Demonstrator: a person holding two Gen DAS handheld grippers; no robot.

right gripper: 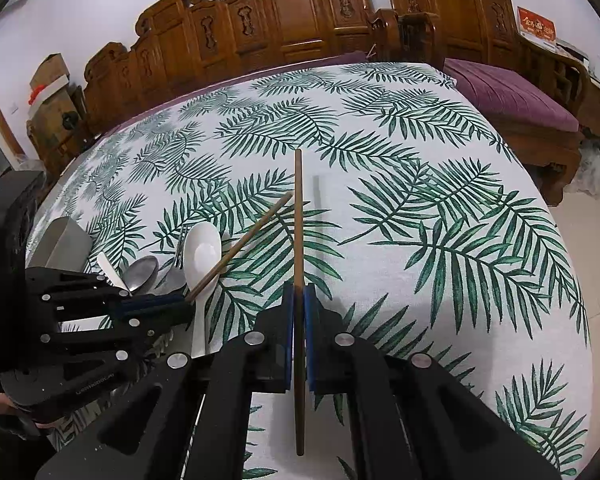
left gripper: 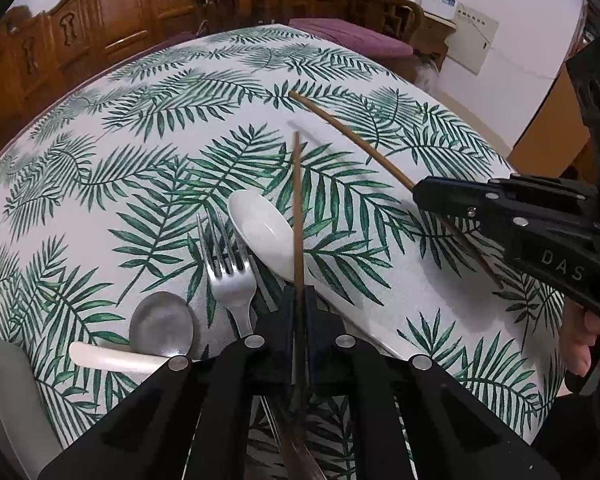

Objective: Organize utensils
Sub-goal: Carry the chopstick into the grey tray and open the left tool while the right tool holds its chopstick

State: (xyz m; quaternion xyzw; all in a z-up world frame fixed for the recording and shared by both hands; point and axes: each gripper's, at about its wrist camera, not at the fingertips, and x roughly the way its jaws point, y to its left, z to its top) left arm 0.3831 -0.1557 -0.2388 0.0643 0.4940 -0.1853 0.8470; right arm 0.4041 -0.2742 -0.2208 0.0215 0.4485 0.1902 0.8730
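My left gripper (left gripper: pixel 299 300) is shut on a brown chopstick (left gripper: pixel 298 208) that points away over the table. My right gripper (right gripper: pixel 299 300) is shut on a second brown chopstick (right gripper: pixel 298 224), held above the cloth. The right gripper shows in the left wrist view (left gripper: pixel 424 192) at the right, with its chopstick (left gripper: pixel 340 128). The left gripper shows in the right wrist view (right gripper: pixel 180 304) at the left. A white ceramic spoon (left gripper: pixel 260 236), a metal fork (left gripper: pixel 228 276) and a metal spoon (left gripper: pixel 162 324) lie on the cloth under the left gripper.
A white handle (left gripper: pixel 116 360) lies by the metal spoon. A grey container (right gripper: pixel 62 242) stands at the table's left edge. The table has a palm-leaf cloth (right gripper: pixel 420 220). Carved wooden seating (right gripper: pixel 280 24) with a purple cushion (right gripper: pixel 512 96) stands behind it.
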